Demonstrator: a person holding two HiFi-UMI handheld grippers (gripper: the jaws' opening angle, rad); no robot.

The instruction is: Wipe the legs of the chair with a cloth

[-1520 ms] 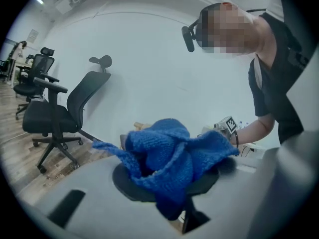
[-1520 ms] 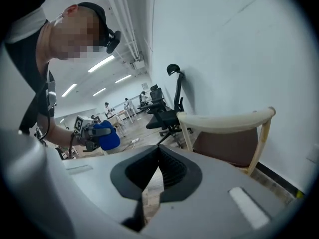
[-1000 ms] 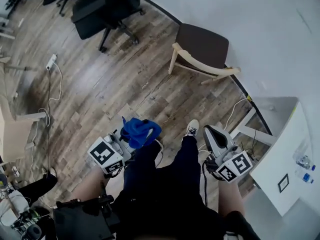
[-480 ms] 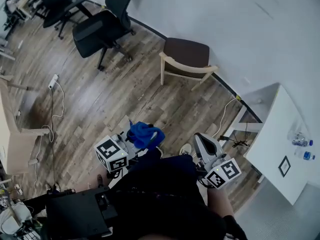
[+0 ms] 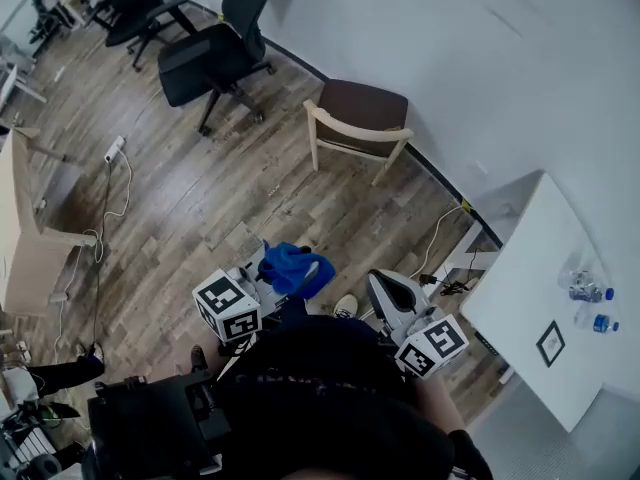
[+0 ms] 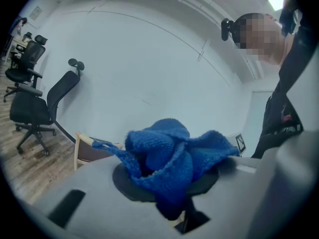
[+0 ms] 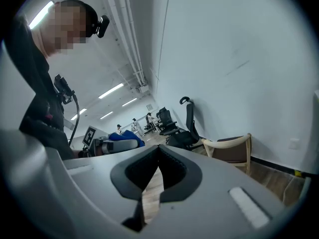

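Note:
A wooden chair [image 5: 357, 128] with a brown seat stands against the white wall, well ahead of both grippers. Its pale legs rest on the wood floor. My left gripper [image 5: 270, 281] is shut on a crumpled blue knitted cloth [image 5: 296, 267], which bulges over the jaw tips [image 6: 167, 163]. The chair [image 6: 85, 149] shows small behind the cloth in the left gripper view. My right gripper [image 5: 380, 283] is held beside my body, shut with nothing between its pads [image 7: 158, 149]. The chair [image 7: 230, 150] appears to its right, far off.
Black office chairs [image 5: 213, 56] stand at the back left. A white table [image 5: 530, 298] with water bottles [image 5: 581, 290] is on the right, with cables [image 5: 445, 236] below it. A power strip [image 5: 114, 149] and cord lie on the floor by a wooden desk [image 5: 28, 260].
The view has swung and moved forward; the chair now sits further left in the head view. Both grippers stay near my body, the cloth still in the left one.

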